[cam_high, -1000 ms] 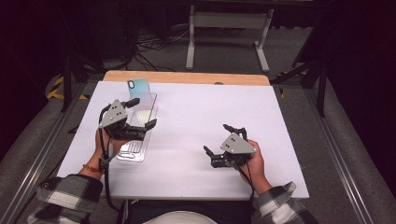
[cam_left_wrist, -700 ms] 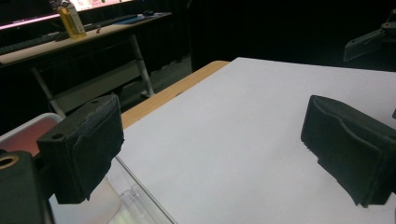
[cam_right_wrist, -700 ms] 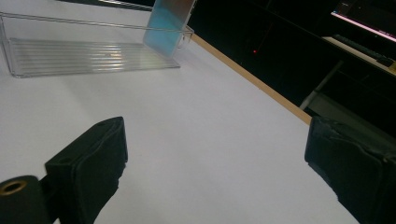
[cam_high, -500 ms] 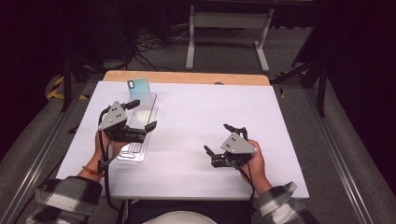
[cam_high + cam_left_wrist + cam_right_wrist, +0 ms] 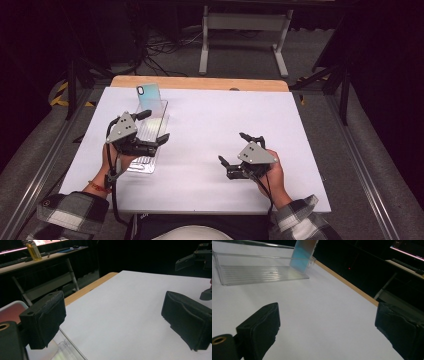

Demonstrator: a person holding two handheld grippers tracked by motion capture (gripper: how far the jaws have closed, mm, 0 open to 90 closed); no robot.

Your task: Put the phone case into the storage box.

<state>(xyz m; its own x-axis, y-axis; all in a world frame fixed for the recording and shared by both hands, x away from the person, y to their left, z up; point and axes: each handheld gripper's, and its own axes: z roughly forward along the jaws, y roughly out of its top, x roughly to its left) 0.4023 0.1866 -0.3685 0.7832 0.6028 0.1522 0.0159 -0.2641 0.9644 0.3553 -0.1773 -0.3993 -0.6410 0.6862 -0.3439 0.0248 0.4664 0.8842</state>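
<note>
White table (image 5: pixel 210 130): clear tray (image 5: pixel 150 131) lies under the wide-open left tool (image 5: pixel 152 127).

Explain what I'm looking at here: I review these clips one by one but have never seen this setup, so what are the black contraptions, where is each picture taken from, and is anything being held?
A person sits at a white table and holds a hand-operated tool in each hand, each with two black jaws. The high view looks down from above the person: the left gripper is over a clear plastic tray, and the right gripper hovers over bare table. The other two pictures come from small cameras riding on the tools, looking out between their own jaws. In the left gripper view the padded jaws stand wide apart with nothing between them, a corner of the tray below. The right gripper view shows the same: open, empty jaws. Farther off, a phone with a blue-green back leans upright at the tray's far end. Nothing is held.
</note>
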